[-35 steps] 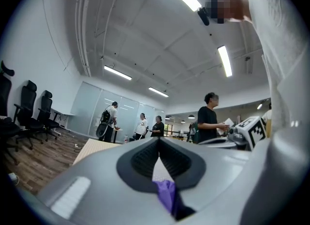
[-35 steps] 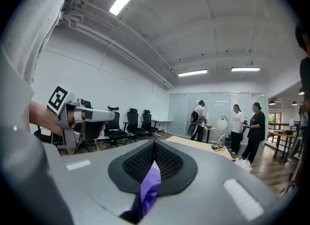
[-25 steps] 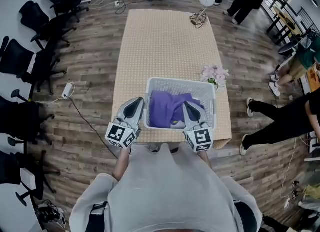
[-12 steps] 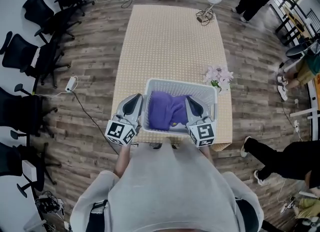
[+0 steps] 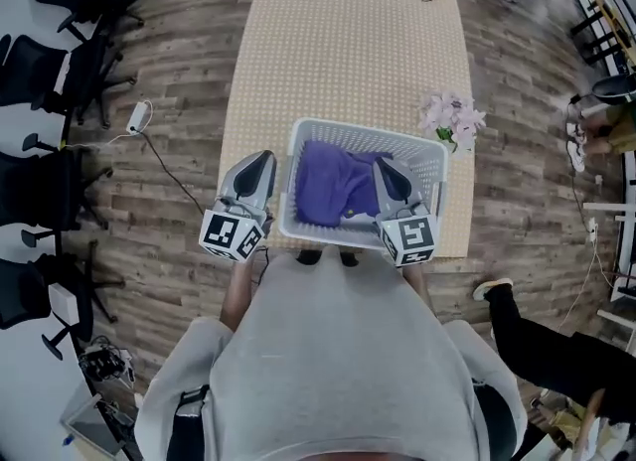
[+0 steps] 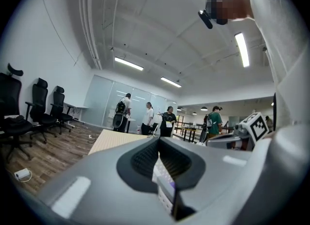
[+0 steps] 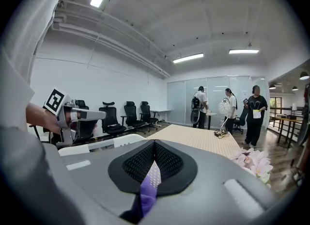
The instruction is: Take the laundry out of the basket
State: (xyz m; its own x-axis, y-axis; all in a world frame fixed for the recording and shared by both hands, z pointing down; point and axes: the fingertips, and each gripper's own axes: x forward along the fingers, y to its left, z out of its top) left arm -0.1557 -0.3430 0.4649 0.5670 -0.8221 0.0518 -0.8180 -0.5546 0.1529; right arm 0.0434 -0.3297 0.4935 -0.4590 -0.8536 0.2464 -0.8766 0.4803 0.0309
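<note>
both tools pushed forward and lower along the basket (image 5: 363, 132) | purple laundry (image 5: 333, 183) lies inside, near edge of surface (image 5: 338, 42) | left tool (image 5: 260, 161) closed, outside left wall | right tool (image 5: 383, 168) closed, empty, over laundry | removal not started

No word, number, brand or sign readable anywhere. Only black-and-white square patterns, without any letter or digit, on the left cube (image 5: 231, 235) of the left tongs (image 5: 264, 157) and on the right cube (image 5: 409, 240) of the right tongs (image 5: 382, 165). Same patterns again in the two gripper views, also without text. On the sheet of paper (image 7: 256, 114) in the hand of a person (image 7: 255, 104) far beyond the bench (image 7: 203, 139), any print too small to read.
</note>
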